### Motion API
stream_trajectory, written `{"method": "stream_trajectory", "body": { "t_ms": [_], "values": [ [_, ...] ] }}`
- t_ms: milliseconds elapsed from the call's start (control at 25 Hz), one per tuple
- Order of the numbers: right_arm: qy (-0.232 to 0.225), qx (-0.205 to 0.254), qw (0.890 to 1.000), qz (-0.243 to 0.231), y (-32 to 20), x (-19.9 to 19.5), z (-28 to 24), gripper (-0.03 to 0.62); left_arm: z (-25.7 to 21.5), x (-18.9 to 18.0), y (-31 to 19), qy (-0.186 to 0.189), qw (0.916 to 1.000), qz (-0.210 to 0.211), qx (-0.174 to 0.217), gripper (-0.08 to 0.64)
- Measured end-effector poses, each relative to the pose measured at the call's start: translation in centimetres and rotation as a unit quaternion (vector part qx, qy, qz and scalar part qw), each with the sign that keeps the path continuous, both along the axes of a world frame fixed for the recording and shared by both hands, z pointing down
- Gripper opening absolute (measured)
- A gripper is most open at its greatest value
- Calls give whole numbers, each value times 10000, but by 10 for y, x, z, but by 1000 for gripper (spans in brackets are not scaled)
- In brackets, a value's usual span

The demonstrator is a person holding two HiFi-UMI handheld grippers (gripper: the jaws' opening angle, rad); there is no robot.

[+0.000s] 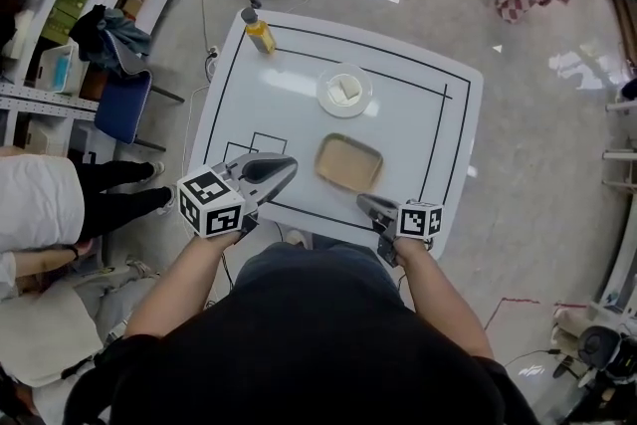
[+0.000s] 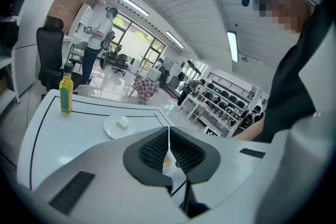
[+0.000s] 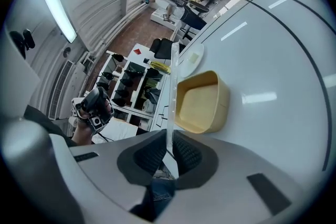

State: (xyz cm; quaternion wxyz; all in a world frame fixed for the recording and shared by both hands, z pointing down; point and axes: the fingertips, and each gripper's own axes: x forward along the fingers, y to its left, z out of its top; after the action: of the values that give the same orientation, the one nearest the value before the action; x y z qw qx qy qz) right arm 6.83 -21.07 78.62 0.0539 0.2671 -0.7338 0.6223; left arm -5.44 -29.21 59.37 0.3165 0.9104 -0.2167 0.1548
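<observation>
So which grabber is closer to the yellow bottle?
Left. The left gripper is at the near edge of the table, on the same side as the bottle. The right gripper is farther off, beyond the tan tray.

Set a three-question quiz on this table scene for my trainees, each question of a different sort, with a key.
1. Fill in: the bottle stands at the far ___ corner of the table.
2. Which lies nearest the right gripper? A. bottle B. tray C. plate
3. True or false: the jaws of the left gripper and of the right gripper are together, with nothing between them.

Key: 1. left. 2. B. 3. true.
</observation>
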Motion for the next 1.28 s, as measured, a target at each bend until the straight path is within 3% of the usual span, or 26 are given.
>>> {"method": "stream_trajectory", "body": {
  "t_ms": [560,1280],
  "values": [
    [346,481,9982,102,-33,20,-53,48,-48,-1,-8,334,9990,-112,283,26],
    [1203,1113,9853,475,-86,76,-114,48,-91,-12,-10,330,9966,-252,713,26]
  ]
}}
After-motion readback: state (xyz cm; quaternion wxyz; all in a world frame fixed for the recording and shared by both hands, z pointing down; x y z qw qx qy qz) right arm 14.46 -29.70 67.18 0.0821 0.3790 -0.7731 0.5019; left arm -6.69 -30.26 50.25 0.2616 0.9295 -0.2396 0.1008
